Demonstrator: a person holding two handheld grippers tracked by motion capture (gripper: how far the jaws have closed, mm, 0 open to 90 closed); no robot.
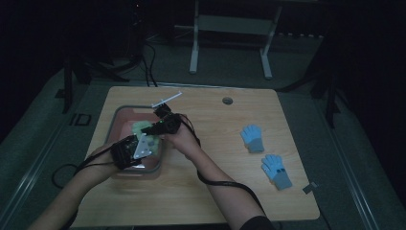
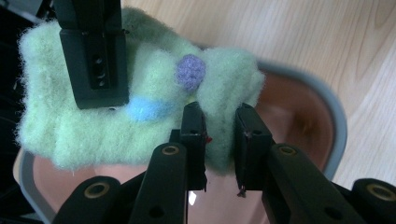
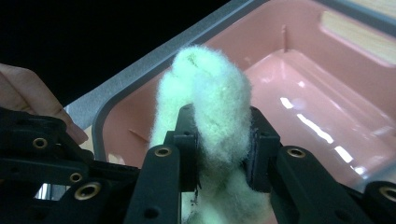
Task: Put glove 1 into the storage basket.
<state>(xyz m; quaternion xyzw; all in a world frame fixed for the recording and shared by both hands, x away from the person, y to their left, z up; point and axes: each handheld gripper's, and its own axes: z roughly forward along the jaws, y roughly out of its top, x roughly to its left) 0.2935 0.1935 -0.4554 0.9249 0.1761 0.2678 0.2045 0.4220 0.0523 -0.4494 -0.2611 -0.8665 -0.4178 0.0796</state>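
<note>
I see my left gripper (image 2: 219, 140) clamped on a fold of the fuzzy green cloth (image 2: 154, 88), held over the pink tub (image 2: 303, 107). The cloth carries a purple pompom (image 2: 190, 71) and a blue patch (image 2: 142, 108). Just beside it over the tub, my right gripper (image 3: 219, 149) grasps another bunch of the same cloth. The tub's floor beneath the cloth looks bare. Well to the right of the tub, two blue gloves (image 1: 252, 138) lie on the table (image 1: 215, 191).
</note>
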